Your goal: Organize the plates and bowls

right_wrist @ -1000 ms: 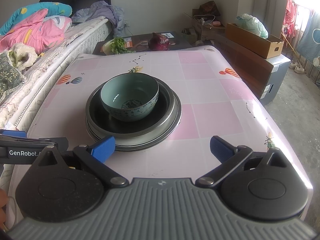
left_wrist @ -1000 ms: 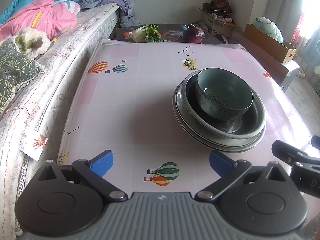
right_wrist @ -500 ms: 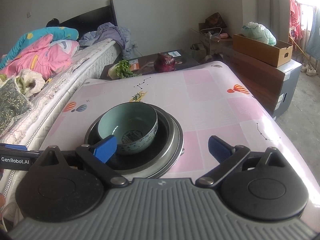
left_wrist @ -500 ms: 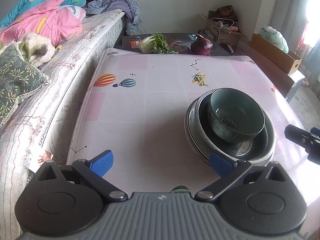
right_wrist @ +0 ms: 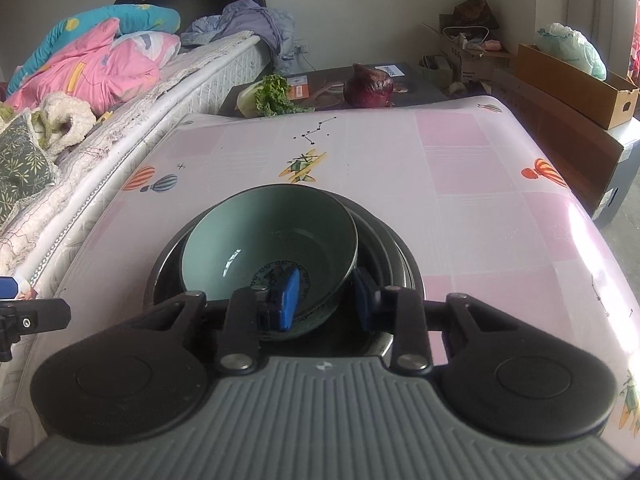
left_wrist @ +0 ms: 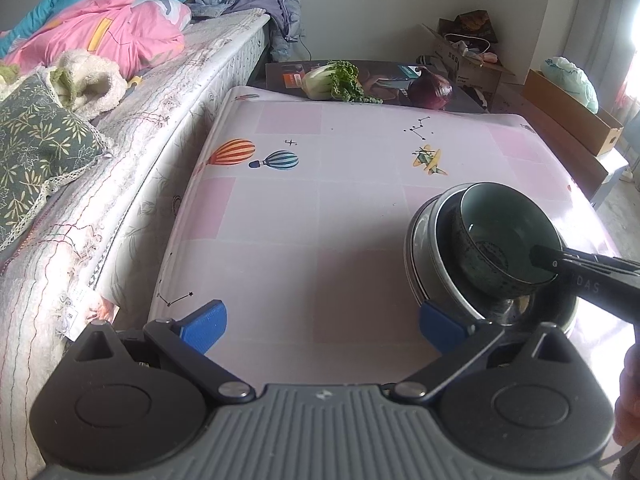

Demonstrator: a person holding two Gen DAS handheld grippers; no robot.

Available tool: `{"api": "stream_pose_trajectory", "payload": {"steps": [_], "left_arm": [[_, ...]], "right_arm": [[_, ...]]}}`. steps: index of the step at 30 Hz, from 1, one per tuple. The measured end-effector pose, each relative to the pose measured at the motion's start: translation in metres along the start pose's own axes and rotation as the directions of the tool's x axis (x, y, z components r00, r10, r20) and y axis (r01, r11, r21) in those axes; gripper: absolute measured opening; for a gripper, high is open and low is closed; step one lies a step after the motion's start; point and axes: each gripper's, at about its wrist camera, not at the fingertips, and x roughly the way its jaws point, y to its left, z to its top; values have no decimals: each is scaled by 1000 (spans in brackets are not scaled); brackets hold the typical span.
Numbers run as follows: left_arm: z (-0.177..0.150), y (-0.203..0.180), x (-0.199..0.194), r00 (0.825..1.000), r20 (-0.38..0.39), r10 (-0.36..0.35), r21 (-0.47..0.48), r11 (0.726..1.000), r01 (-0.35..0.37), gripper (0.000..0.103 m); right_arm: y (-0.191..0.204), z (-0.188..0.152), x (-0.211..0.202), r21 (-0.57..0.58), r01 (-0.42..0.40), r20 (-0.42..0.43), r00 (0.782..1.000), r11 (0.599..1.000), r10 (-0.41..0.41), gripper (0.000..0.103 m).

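Right gripper [right_wrist: 326,300] has just been closing, and its blue pads now clamp the near rim of the celadon bowl [right_wrist: 264,240], one pad inside the bowl and the other outside against the wall. The bowl sits in the topmost of the stacked metal plates [right_wrist: 384,240], which rest on the pink checked tablecloth [right_wrist: 460,184] near its front edge. Left gripper [left_wrist: 320,320] is held with its jaws spread wide and nothing between them; its right pad lies just beside the plate stack's rim. Beyond the far edge of the table lie a napa cabbage [right_wrist: 266,96] and a red cabbage [right_wrist: 370,86] on a dark board. A bed with folded quilts [right_wrist: 92,56] flanks the table's left side.
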Motion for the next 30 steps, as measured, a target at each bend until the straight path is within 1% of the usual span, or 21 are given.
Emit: {"api": "stream_pose_trajectory", "payload": {"steps": [2,4,8,12,18,21,23,25,29,30], "left_arm": [[-1,1,0,1000,-3,-1,-2,1000,1,103],[-1,1,0,1000,-4,-4,-6,1000,4,103],[-2,2,1,1000,-4,-11,-10,1000,11,103],[-3,0,0,1000,-8,-17,-7,1000,17,103],[-5,-3,-6,1000,4,-16,0,1000,16,103],[-5,-5,-9,1000,8,-14,4,1000,14,103],[-6,-6,-11,1000,13,-13,11,1000,13,103],[-7,-9,-14,1000,18,-17,18,1000,17,103],[-12,-17,-22,999,28,-40,45,998,38,103],[-14,-20,-24,998,28,-48,52,998,46,103]], "right_arm": [[2,0,3,-18,4,-6,1000,1000,-4,25],[5,2,3,-36,10,-18,1000,999,-11,20],[4,4,-1,-64,4,-46,999,998,-7,16],[4,1,-6,-77,-5,-62,998,997,1,16],[3,-2,-5,-44,2,-47,999,999,-4,17],[1,-4,-6,-17,-4,-35,999,1000,3,18],[-3,-5,-16,3,-2,-5,1000,1000,2,24],[-7,-6,-31,21,17,42,999,1000,-18,45],[-12,-16,-73,35,52,138,989,998,-56,66],[-12,-21,-83,37,60,151,986,997,-65,77]]}}
